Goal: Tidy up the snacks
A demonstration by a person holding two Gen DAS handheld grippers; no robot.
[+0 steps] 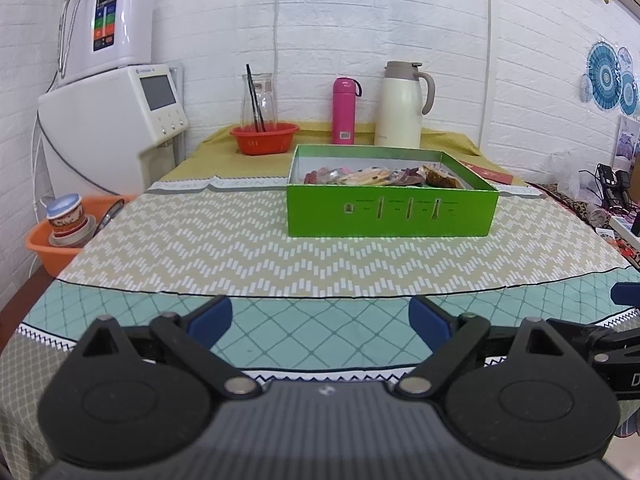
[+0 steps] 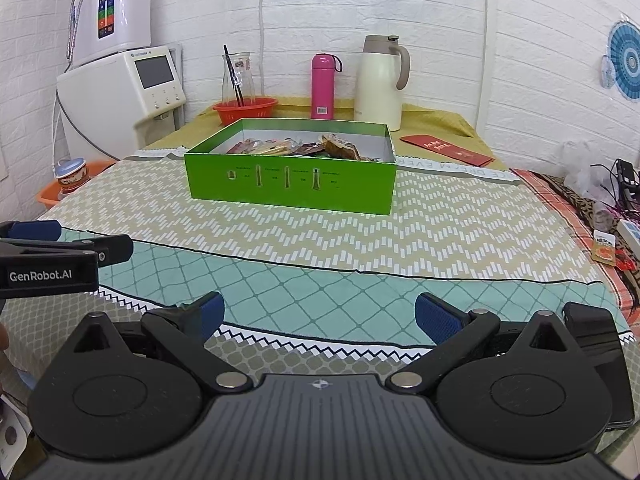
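Note:
A green open box stands on the patterned tablecloth, holding several wrapped snacks. It also shows in the right wrist view, with the snacks inside. My left gripper is open and empty, low over the near edge of the table, well short of the box. My right gripper is open and empty, also near the front edge. The left gripper shows at the left of the right wrist view.
Behind the box stand a red basket with a glass carafe, a pink bottle and a cream thermos jug. A white appliance is at back left. A red envelope and clutter lie at right.

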